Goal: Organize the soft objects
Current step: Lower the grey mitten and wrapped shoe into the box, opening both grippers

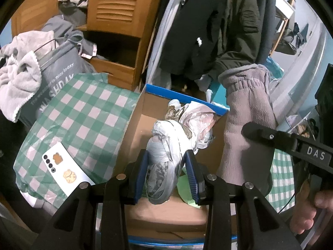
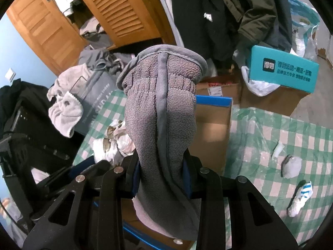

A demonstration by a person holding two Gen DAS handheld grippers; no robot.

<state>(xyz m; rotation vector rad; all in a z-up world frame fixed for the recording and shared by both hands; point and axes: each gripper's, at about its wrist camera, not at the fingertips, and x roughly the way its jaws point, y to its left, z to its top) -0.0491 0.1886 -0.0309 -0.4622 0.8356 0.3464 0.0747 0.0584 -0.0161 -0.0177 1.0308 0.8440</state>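
Your right gripper (image 2: 162, 179) is clamped on the grey fleece mitten (image 2: 160, 108), which stands limp above the jaws; grip its thicker middle so it won't slump. Your left gripper (image 1: 166, 173) pinches a light, crinkly grey bag bundle (image 1: 164, 143), directly over the cardboard box (image 1: 137, 129), open room below.

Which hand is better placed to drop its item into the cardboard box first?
Left. Its tongs hold the grey-white patterned cloth bundle directly over the open brown cardboard box; the right tongs hold the grey fleece glove beside the box.
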